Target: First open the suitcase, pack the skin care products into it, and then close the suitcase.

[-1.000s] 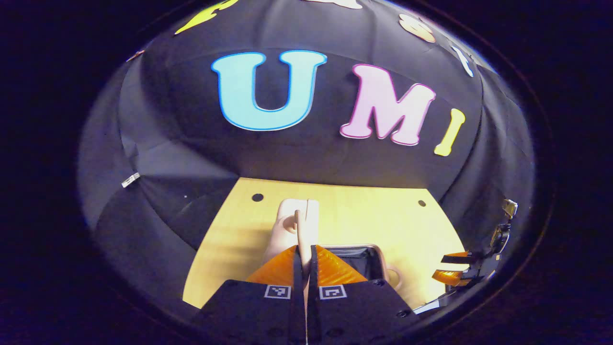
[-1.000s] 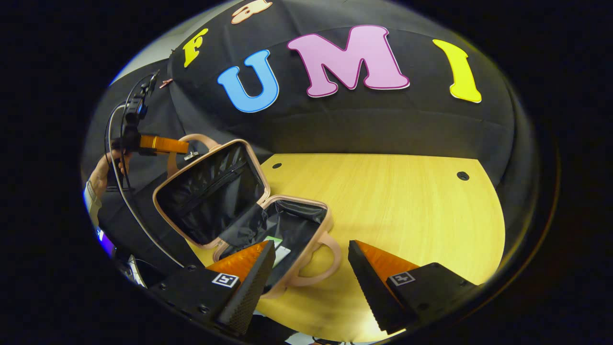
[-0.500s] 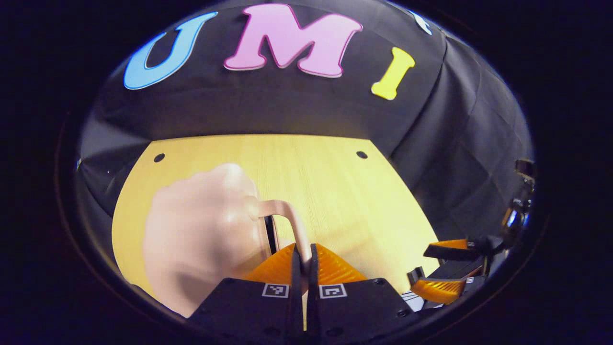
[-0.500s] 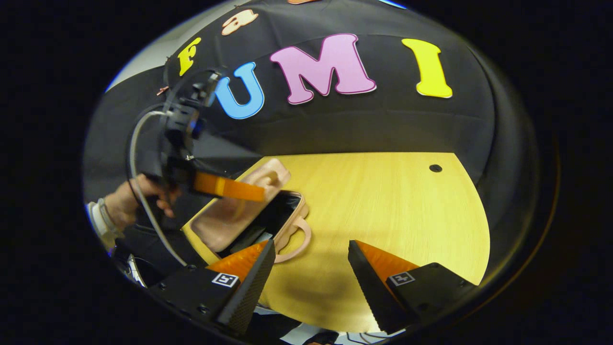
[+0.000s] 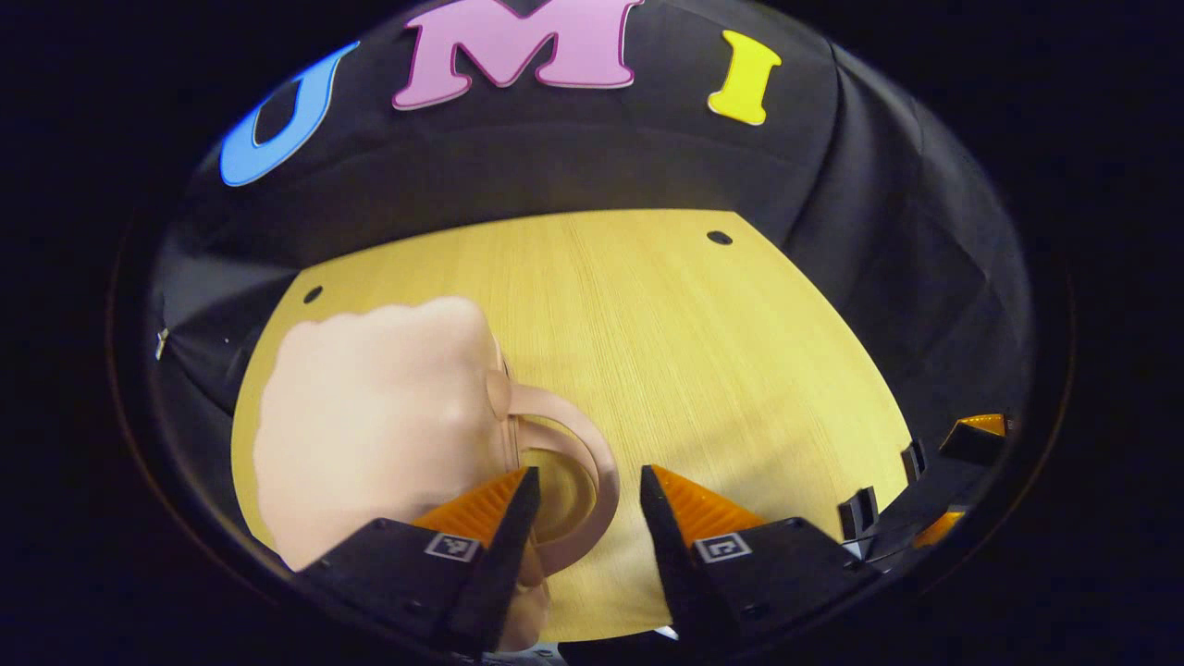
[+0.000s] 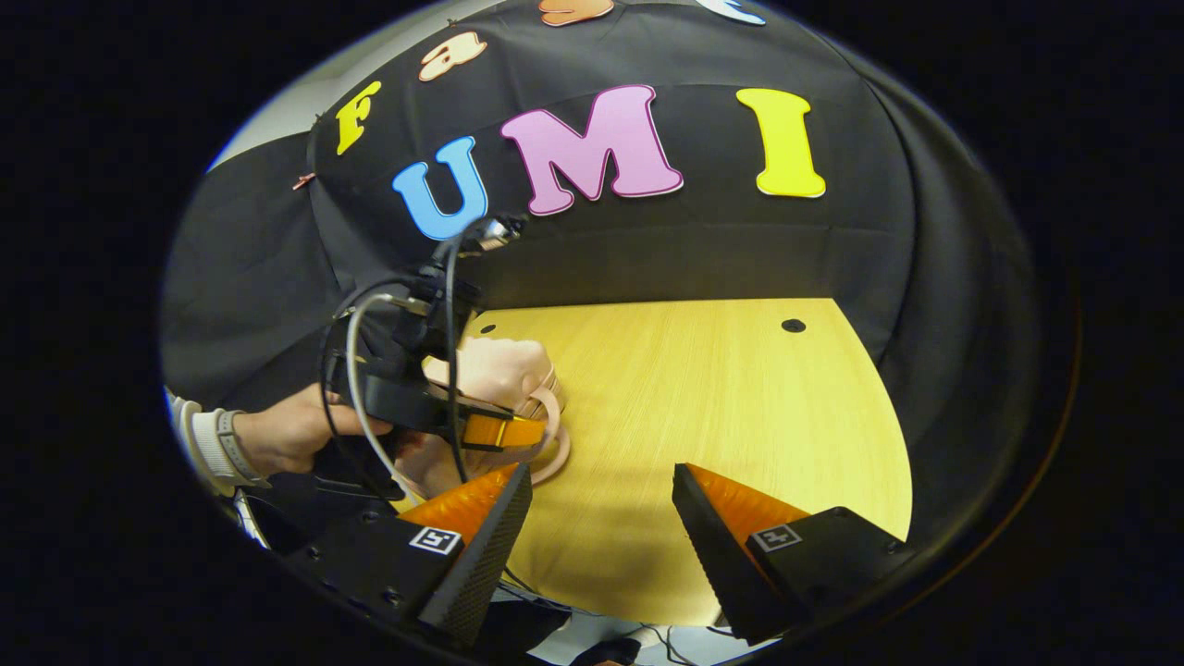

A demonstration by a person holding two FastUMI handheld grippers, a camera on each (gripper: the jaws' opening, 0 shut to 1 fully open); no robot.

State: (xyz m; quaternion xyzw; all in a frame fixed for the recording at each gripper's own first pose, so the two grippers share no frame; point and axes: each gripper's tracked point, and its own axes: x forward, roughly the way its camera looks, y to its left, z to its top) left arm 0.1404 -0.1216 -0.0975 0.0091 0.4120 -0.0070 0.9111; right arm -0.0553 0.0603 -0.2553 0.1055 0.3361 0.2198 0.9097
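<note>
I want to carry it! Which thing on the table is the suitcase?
Look at the yellow wooden table. Near its left edge in the left gripper view lies the suitcase, a closed, rounded, pale pink case. Its looped pink handle sticks out toward the open left gripper, and it is the pink thing on the wood.

The pale pink suitcase (image 5: 375, 416) lies shut and flat on the wooden table (image 5: 703, 370), just ahead-left of the left gripper (image 5: 581, 518). Its two curved handles (image 5: 578, 453) lie stacked between the gripper's spread fingers.
</note>
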